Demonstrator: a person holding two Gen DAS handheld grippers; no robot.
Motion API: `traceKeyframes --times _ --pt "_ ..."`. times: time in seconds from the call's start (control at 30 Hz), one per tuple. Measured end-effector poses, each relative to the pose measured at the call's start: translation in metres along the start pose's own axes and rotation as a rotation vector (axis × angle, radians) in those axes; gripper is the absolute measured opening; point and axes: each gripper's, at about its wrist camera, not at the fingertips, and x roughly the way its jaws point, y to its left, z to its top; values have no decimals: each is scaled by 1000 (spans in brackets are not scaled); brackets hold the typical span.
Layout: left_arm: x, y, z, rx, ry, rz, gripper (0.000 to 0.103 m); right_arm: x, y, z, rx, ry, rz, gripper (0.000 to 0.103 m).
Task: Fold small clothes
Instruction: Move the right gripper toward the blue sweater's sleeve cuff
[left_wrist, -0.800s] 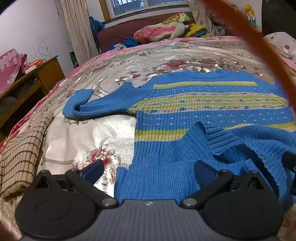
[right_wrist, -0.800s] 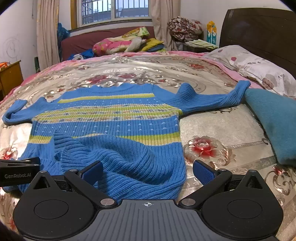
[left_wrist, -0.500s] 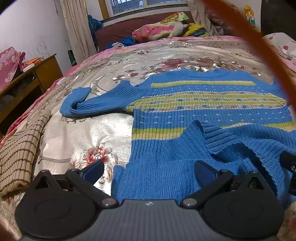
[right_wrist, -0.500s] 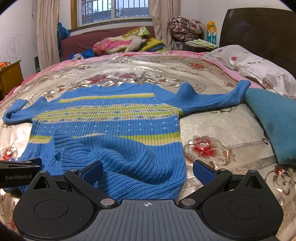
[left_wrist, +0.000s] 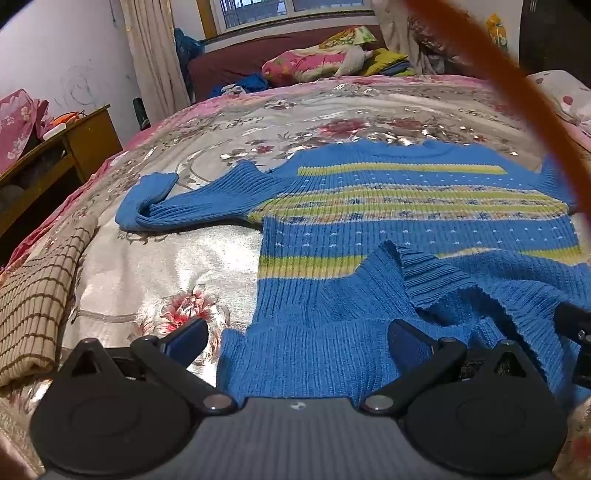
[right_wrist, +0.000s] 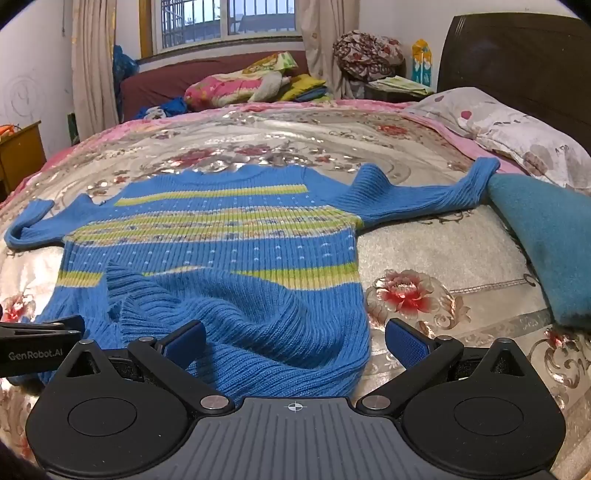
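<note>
A small blue knit sweater (left_wrist: 399, 221) with yellow-green stripes lies face up on the bed, sleeves spread to both sides; it also shows in the right wrist view (right_wrist: 221, 236). Its bottom hem (right_wrist: 236, 314) is rumpled and partly turned up toward the chest. My left gripper (left_wrist: 297, 338) is open, its fingers straddling the hem's left corner. My right gripper (right_wrist: 295, 338) is open, straddling the hem's right corner. The left gripper's side (right_wrist: 37, 343) shows at the left edge of the right wrist view.
The bed has a shiny floral cover (right_wrist: 443, 258). A tan checked cloth (left_wrist: 33, 295) lies left of the sweater, a teal cloth (right_wrist: 546, 236) and a pillow (right_wrist: 517, 129) to the right. A wooden cabinet (left_wrist: 55, 155) stands at far left. An orange strap (left_wrist: 517, 92) crosses the left view.
The left gripper has shifted slightly left and forward along the hem. The right gripper and the sweater have barely moved. Both grippers stay open.
</note>
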Motion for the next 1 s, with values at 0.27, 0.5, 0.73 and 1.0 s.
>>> traceKeyframes --times 0.27,0.5,0.73,1.0 --pt "-2 1 1 -5 -8 -8 103 -1 -4 1 14 7 4 103" --pt "-5 -2 2 9 -24 -13 103 0 -11 3 43 12 9 103" --pt "-8 -3 6 11 -35 -22 103 -1 -14 5 51 13 5 103" --pt "-13 -9 14 38 -59 -47 103 -5 -23 11 78 1 7 102"
